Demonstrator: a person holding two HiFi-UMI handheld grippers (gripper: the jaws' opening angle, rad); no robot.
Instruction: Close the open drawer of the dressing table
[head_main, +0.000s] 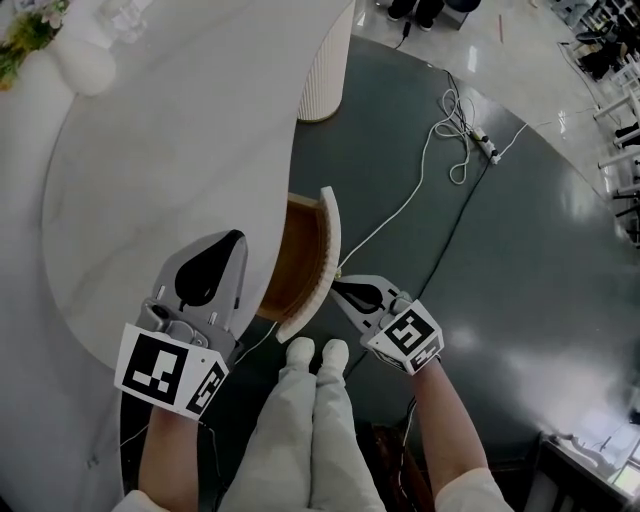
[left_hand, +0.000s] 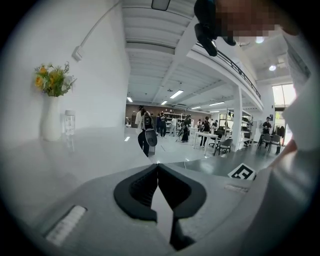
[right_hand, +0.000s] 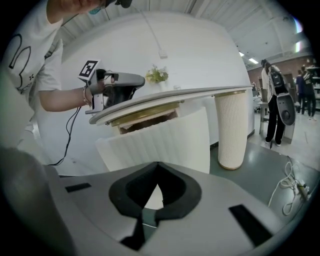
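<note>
The dressing table's drawer (head_main: 300, 258) stands pulled out from under the white tabletop (head_main: 150, 180), showing a wooden inside and a curved, ribbed white front (head_main: 328, 250). In the right gripper view that front (right_hand: 160, 140) fills the space just ahead of the jaws. My right gripper (head_main: 336, 286) is shut and empty, its tips at the outer face of the drawer front; I cannot tell if they touch. My left gripper (head_main: 236, 238) hovers over the tabletop edge beside the drawer, shut on nothing. The right gripper view also catches the left gripper (right_hand: 117, 82) above the tabletop.
A ribbed white table leg (head_main: 325, 75) stands behind the drawer. A white vase with flowers (left_hand: 50, 110) and a glass (left_hand: 69, 122) sit at the table's far end. A power strip with cables (head_main: 487, 147) lies on the dark floor to the right. My shoes (head_main: 318, 352) are below the drawer.
</note>
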